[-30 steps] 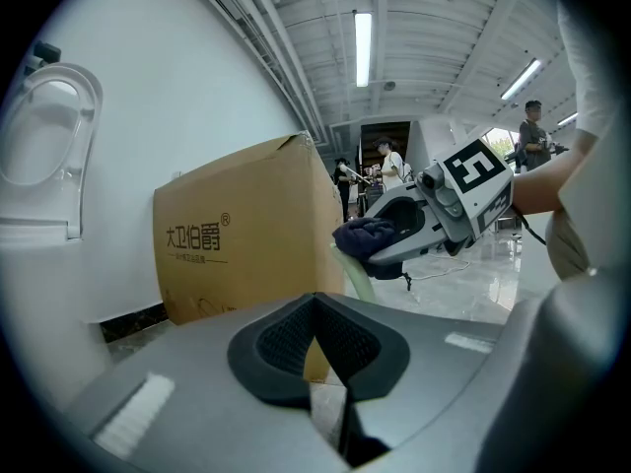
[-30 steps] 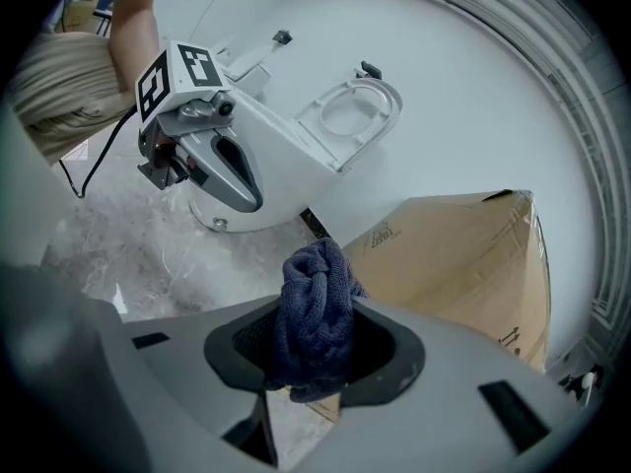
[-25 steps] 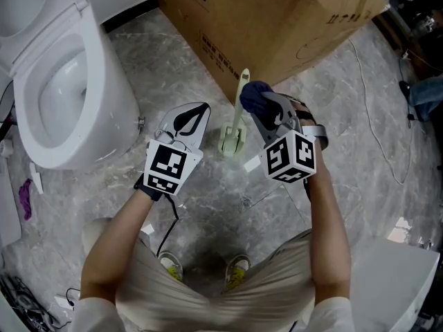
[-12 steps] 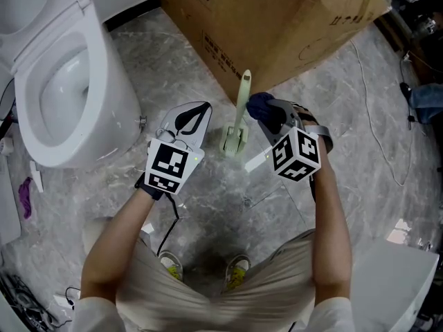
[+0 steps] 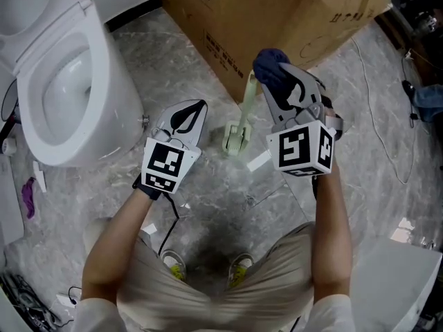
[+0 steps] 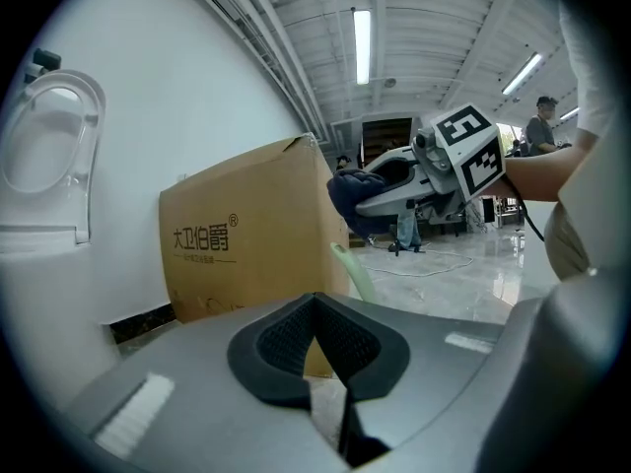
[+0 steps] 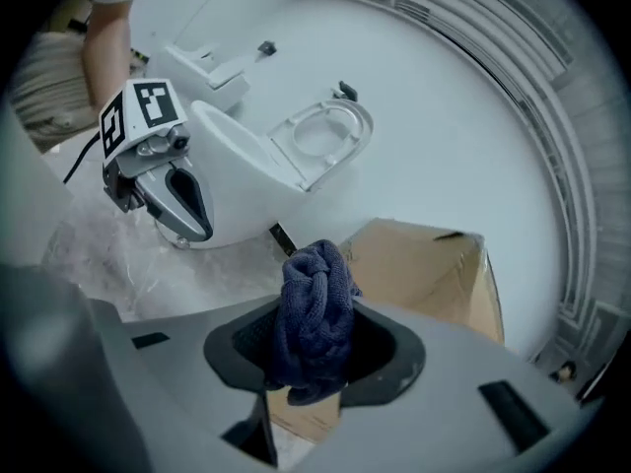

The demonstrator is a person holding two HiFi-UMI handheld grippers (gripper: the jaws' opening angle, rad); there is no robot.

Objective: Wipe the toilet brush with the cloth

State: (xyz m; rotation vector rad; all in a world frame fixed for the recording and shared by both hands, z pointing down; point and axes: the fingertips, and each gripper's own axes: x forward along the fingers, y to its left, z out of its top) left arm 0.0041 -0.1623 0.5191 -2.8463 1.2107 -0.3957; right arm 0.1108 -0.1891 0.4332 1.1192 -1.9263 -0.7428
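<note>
A pale green toilet brush stands on the floor, its handle leaning toward the cardboard box. My right gripper is shut on a bunched dark blue cloth, held right by the handle's top end; I cannot tell whether they touch. In the right gripper view the cloth sticks out between the jaws. My left gripper hovers left of the brush's lower part, shut with nothing in it. In the left gripper view the handle rises past my jaws, with the cloth just above it.
A white toilet with its lid up stands at the left. A large cardboard box stands right behind the brush. A thin cable runs over the marble floor at the right. A white bin stands at the lower right.
My right gripper has carried the cloth up the brush handle to its top end, toward the box. The left gripper has barely moved.
</note>
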